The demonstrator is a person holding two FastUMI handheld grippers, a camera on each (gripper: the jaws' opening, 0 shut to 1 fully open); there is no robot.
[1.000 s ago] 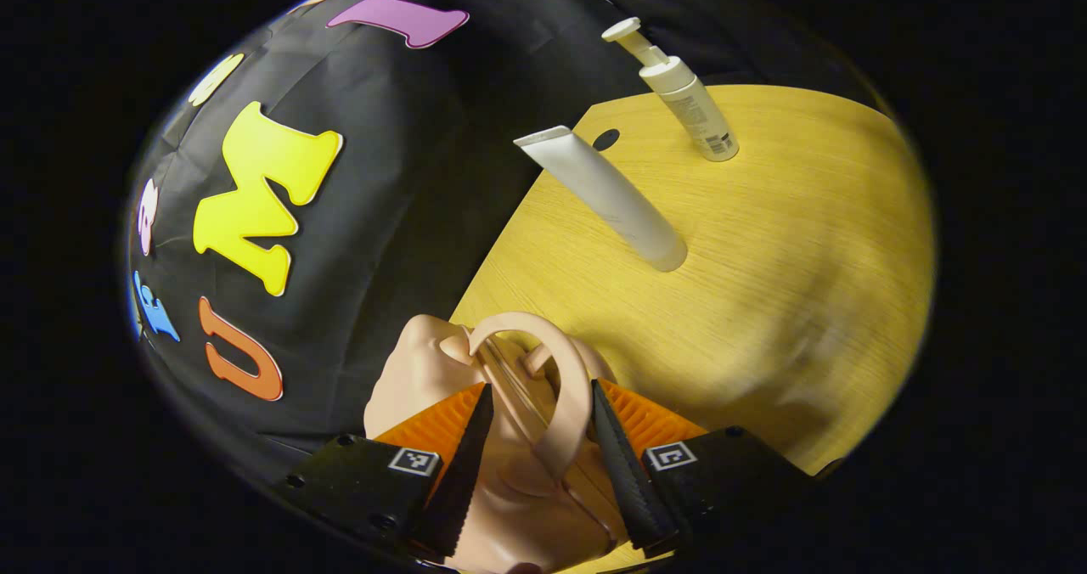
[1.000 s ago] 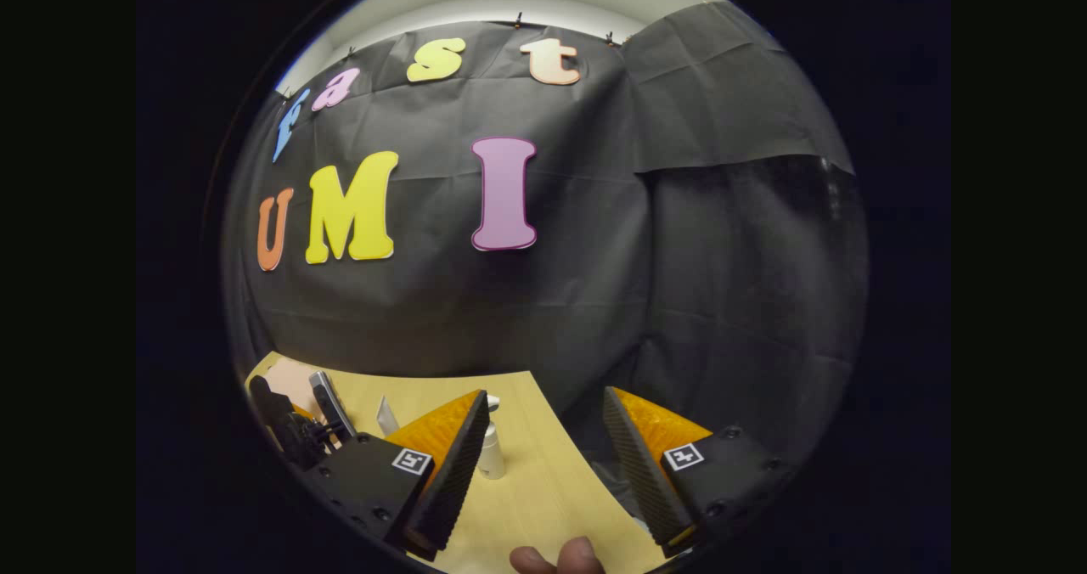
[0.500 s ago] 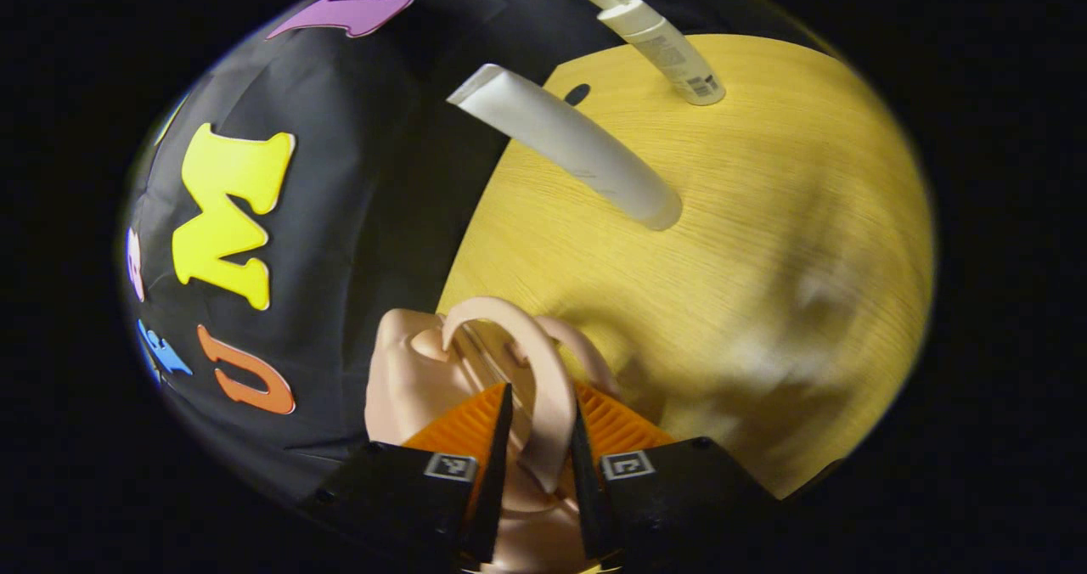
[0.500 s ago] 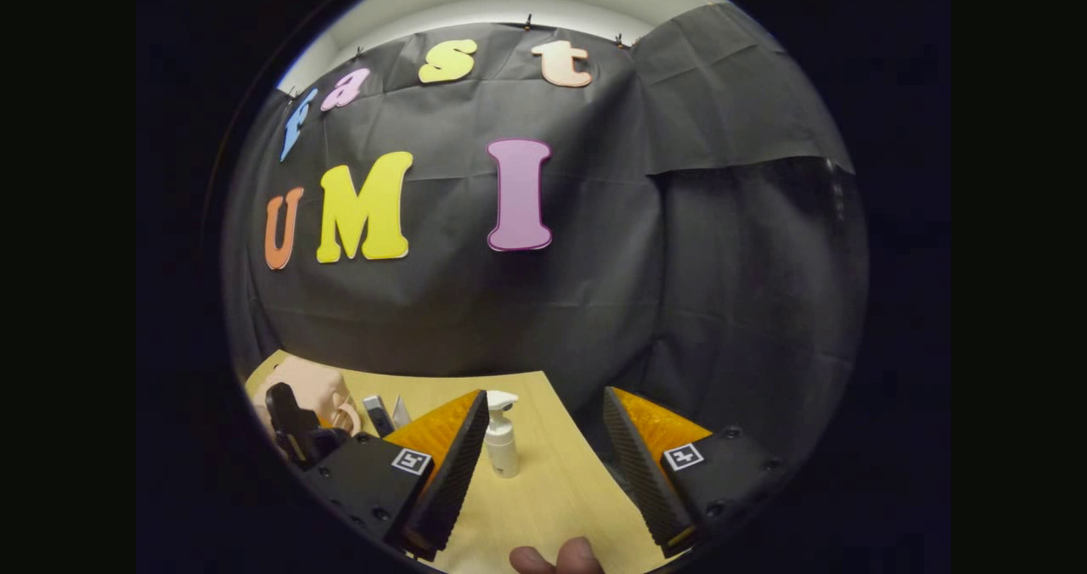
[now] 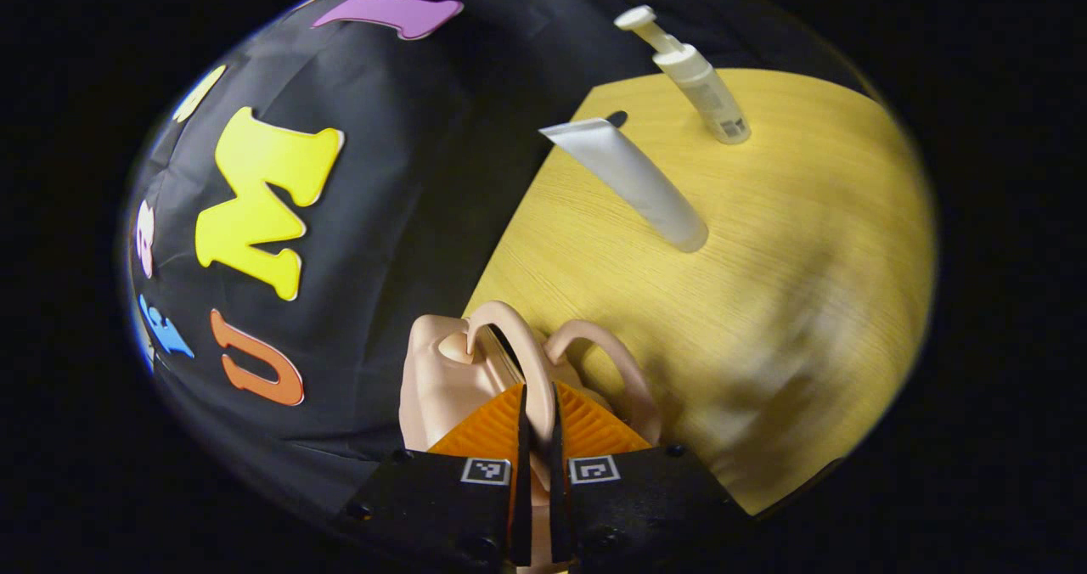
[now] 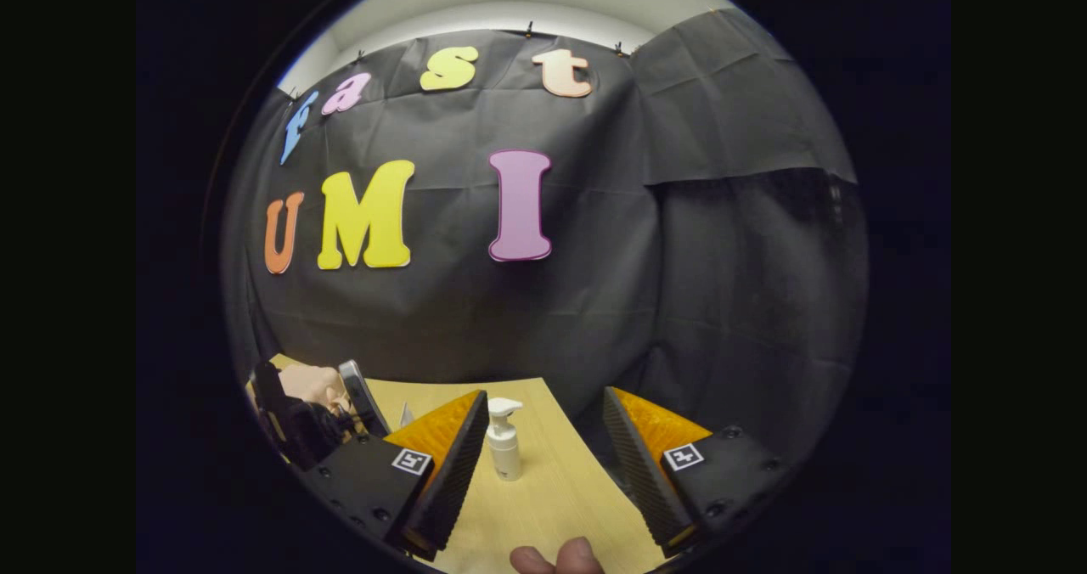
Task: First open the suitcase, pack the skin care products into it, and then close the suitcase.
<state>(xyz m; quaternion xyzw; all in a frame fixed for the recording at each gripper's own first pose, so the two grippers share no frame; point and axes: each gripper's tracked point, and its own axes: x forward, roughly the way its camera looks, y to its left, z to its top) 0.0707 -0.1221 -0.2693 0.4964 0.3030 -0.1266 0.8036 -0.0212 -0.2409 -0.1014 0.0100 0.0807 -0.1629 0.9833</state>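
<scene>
In the left gripper view, the left gripper point(image 5: 537, 438) is clamped on one handle point(image 5: 520, 362) of the pink suitcase point(image 5: 442, 379), which sits at the tabletop point(image 5: 764, 260) edge by the booth wall. A second handle point(image 5: 616, 362) arches just beside it. Farther off on the tabletop stand a white tube point(image 5: 633, 185) and a pump bottle point(image 5: 703, 86), apart from each other. In the right gripper view, the right gripper point(image 6: 543, 464) hangs open above the tabletop, holding nothing, the pump bottle point(image 6: 504, 438) beyond its fingers.

Left gripper point(image 5: 537, 438) housing: black blocks showing square coded tags and screws.
Right gripper point(image 6: 543, 455) fingers: wedge-shaped, ridged faces, tagged black mounts showing screws.
</scene>
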